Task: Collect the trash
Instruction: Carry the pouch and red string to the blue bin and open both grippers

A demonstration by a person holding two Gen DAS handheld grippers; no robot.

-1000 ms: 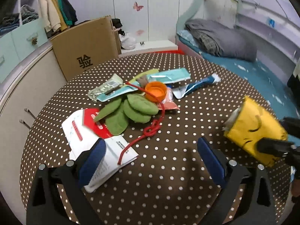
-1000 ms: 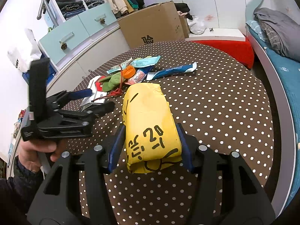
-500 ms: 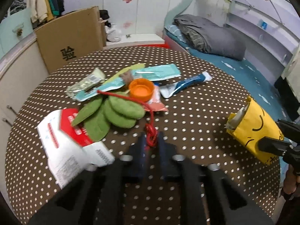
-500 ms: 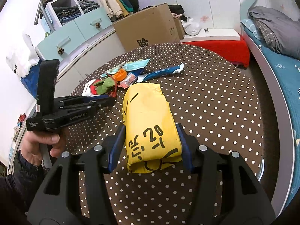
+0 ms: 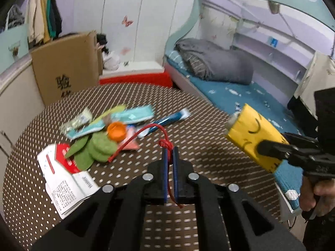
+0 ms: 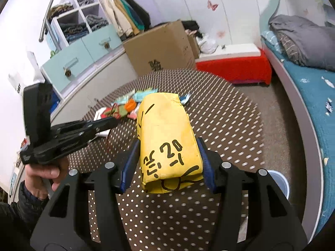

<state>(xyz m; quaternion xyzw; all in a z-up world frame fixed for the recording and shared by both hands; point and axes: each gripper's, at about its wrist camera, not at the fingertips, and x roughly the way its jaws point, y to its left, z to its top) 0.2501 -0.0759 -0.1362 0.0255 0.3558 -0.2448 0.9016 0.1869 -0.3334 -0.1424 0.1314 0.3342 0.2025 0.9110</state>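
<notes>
Over the polka-dot tabletop (image 5: 209, 142): both grippers loaded.
Left gripper (image 5: 170, 154) pinches red cord (image 5: 144, 135); right gripper (image 6: 167, 156) clamps yellow packet (image 6: 165, 133).

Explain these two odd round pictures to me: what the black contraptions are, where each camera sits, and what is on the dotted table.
There is no robot: a person holds a black two-fingered tool in each hand, each with a wide-angle camera looking along its fingers. The left camera shows the left gripper shut on a red string. The right camera shows the right gripper clamping a yellow bag. On the brown dotted table lies a litter pile: green leaves, an orange cap, wrappers and a red and white paper.
</notes>
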